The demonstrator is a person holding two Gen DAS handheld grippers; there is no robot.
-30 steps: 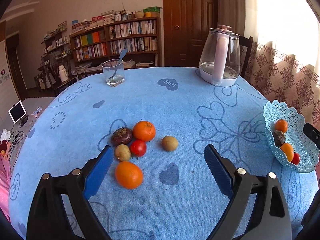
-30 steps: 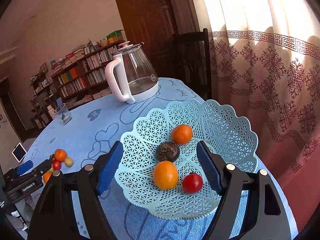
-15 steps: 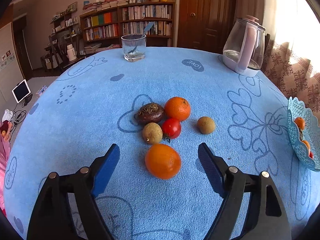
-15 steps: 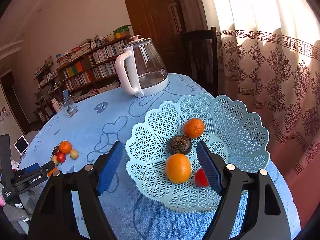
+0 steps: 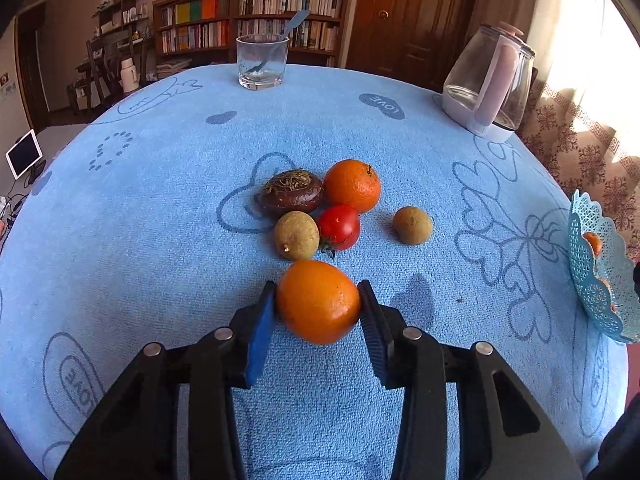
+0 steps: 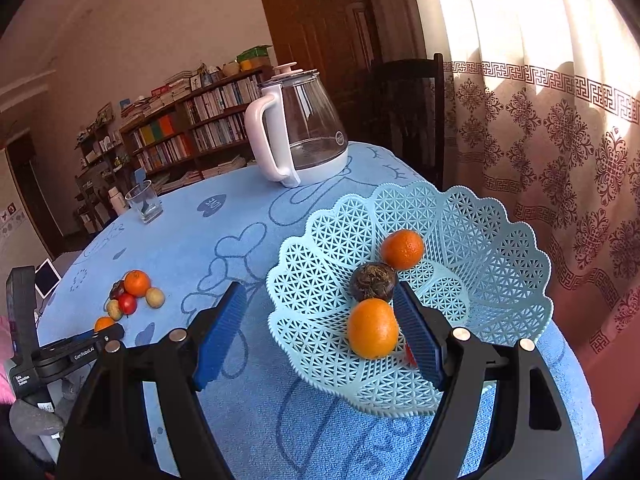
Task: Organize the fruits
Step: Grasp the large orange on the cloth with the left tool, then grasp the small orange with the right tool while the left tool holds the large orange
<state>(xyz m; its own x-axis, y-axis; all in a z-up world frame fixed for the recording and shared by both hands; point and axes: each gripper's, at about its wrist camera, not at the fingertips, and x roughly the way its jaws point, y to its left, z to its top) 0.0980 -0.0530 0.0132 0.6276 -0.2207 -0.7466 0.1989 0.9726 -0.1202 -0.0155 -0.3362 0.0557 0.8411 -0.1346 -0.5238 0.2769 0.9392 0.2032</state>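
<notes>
My left gripper has its jaws closing on the nearest orange, which rests on the blue tablecloth; both blue pads touch its sides. Just beyond lie a second orange, a dark passion fruit, a red tomato and two brownish round fruits. My right gripper is open, straddling the near left rim of the pale blue lattice basket. The basket holds an orange, a tangerine, a dark fruit and a tomato mostly hidden behind my right finger.
A glass with a spoon stands at the table's far side and a clear kettle at the far right. A dark chair and a patterned curtain are behind the basket. Bookshelves line the far wall.
My left gripper came forward and down over the nearest orange and its jaws narrowed from wide apart to touching it. The right gripper stayed open by the basket.
</notes>
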